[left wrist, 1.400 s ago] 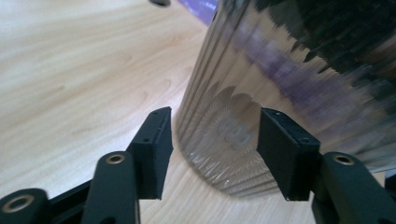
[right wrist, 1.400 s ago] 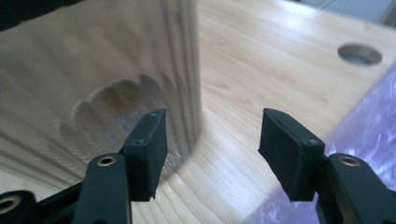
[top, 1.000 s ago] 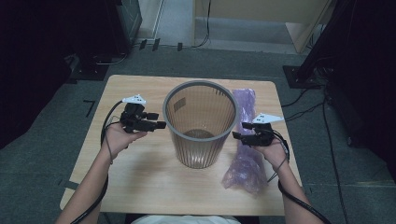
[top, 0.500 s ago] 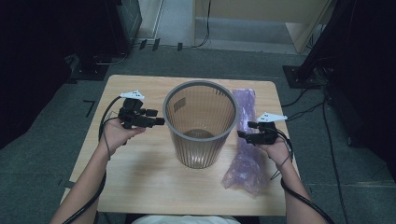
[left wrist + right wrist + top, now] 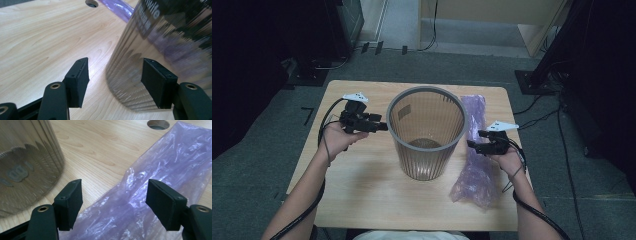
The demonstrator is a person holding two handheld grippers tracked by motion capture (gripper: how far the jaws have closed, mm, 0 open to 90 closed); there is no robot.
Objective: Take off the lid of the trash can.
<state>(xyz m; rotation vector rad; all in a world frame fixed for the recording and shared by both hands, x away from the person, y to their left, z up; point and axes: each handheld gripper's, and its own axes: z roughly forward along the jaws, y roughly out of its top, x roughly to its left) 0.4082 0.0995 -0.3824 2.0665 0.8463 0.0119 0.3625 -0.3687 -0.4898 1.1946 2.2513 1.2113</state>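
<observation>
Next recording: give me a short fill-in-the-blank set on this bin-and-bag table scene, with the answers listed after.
1. The waste bin stands upright on the wooden ____.
2. The plastic bag lying flat beside the bin is ____ in colour.
3. The right gripper hangs over the bag with its jaws ____.
4. The left gripper has its open jaws at the bin's ____ wall.

Missing words: table; purple; open; outer

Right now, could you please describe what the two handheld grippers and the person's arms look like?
Both the left gripper and the right gripper are black with two flat rectangular jaws on brass-coloured pivots. Each carries a pale three-cornered plate on top and trails a black cable along the forearm. The forearms are bare, with no sleeves visible.
</observation>
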